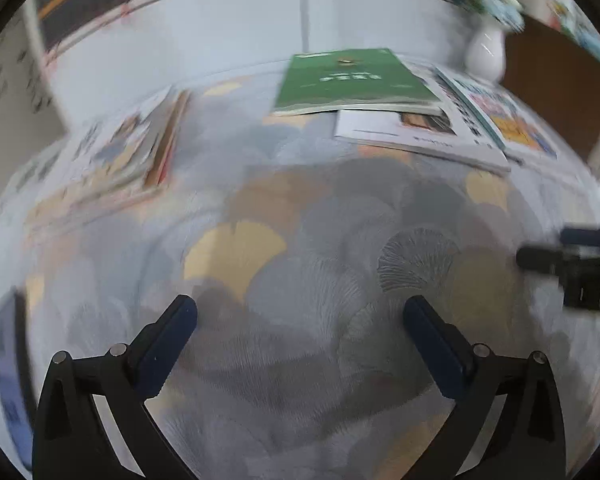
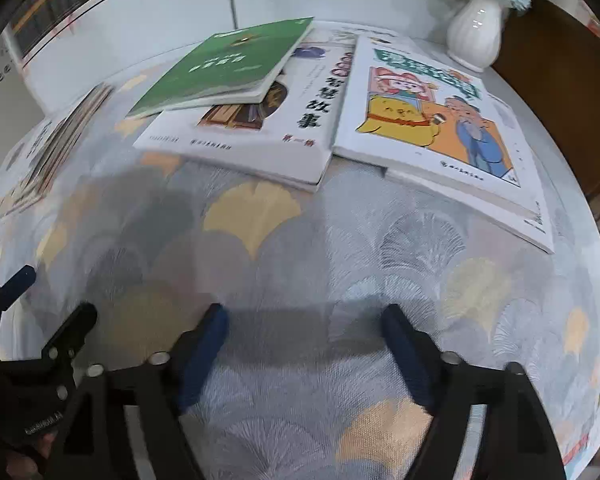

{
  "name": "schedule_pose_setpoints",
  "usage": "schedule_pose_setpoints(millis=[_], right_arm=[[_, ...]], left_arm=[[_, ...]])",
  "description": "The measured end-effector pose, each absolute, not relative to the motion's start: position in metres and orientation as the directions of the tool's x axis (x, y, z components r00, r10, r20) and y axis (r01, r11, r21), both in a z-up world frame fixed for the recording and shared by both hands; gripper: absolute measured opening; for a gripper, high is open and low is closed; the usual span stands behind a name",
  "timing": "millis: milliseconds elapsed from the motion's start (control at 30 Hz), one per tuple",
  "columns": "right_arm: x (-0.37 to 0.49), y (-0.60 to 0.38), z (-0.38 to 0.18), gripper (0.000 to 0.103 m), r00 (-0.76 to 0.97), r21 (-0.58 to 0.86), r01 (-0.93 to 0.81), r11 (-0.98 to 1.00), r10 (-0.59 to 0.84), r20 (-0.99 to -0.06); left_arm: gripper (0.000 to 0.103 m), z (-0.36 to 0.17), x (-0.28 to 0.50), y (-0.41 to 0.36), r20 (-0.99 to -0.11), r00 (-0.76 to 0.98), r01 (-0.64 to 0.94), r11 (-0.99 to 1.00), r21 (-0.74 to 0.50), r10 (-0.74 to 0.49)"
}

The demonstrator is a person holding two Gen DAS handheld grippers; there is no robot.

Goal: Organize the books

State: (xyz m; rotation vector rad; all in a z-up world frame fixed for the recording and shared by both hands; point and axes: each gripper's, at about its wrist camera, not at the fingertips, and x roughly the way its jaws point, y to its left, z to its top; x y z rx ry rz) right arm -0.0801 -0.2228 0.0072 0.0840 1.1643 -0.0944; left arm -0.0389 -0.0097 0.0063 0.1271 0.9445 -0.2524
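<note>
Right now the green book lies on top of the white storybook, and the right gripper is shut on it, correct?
Not quite. The green book does overlap the white storybook, but the right gripper is open and empty over the tablecloth, as the right wrist view shows.

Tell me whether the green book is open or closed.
Closed. The green book lies flat, front cover up, its page edges together, resting partly on the white storybook.

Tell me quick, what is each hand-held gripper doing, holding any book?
Left hand-held gripper: open, holding nothing, above the leaf-patterned grey and yellow tablecloth.
Right hand-held gripper: open, holding nothing, above the same cloth.
</note>
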Motion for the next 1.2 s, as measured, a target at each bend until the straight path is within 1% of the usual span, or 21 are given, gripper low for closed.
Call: schedule_pose_setpoints(millis=[167,233,333,633,800,933,967,1033,1200], right_arm=[[-0.082,-0.219,0.003,0.092,0.402,0.032,0.077,0.997,-0.002,-0.916],[-0.083,-0.217,0.001,0.098,0.404,0.04,0.058,0.998,0.013,-0.915],[-0.083,-0.212,-0.001,0.103,0.401,0.029,0.032,0.999,0.014,-0.916],[-0.085,-0.21,-0.004,0.103,0.428,0.023,0.018,1.0,0.013,-0.904],[-0.09,-0.211,-0.005,0.103,0.446,0.022,-0.024,0.999,0.03,-0.894],[-0.088,-0.211,-0.006,0.103,0.438,0.019,-0.03,0.999,0.031,-0.898],[-0.088,-0.211,-0.006,0.103,0.437,0.017,-0.028,0.999,0.028,-0.899],[-0.087,-0.211,-0.006,0.103,0.433,0.017,-0.026,1.0,0.027,-0.901],[-0.086,-0.211,-0.006,0.103,0.432,0.014,-0.029,0.999,0.025,-0.901]], left_arm=[[0.103,0.006,-0.041,-0.003,-0.81,0.563,0.263,0.965,-0.008,-0.16],[0.103,0.003,-0.039,-0.012,-0.808,0.566,0.265,0.964,-0.008,-0.162],[0.103,0.003,-0.037,-0.014,-0.81,0.564,0.266,0.964,-0.01,-0.164],[0.103,0.002,-0.034,-0.016,-0.808,0.568,0.268,0.963,-0.002,-0.159],[0.103,0.002,-0.034,-0.015,-0.807,0.569,0.268,0.963,-0.001,-0.159],[0.103,0.004,-0.038,-0.018,-0.798,0.593,0.248,0.967,0.053,-0.108],[0.103,0.003,-0.037,-0.018,-0.802,0.586,0.251,0.967,0.046,-0.114],[0.103,0.002,-0.035,-0.011,-0.808,0.569,0.25,0.968,-0.006,-0.152],[0.103,0.002,-0.035,-0.014,-0.807,0.573,0.25,0.968,0.008,-0.142]])
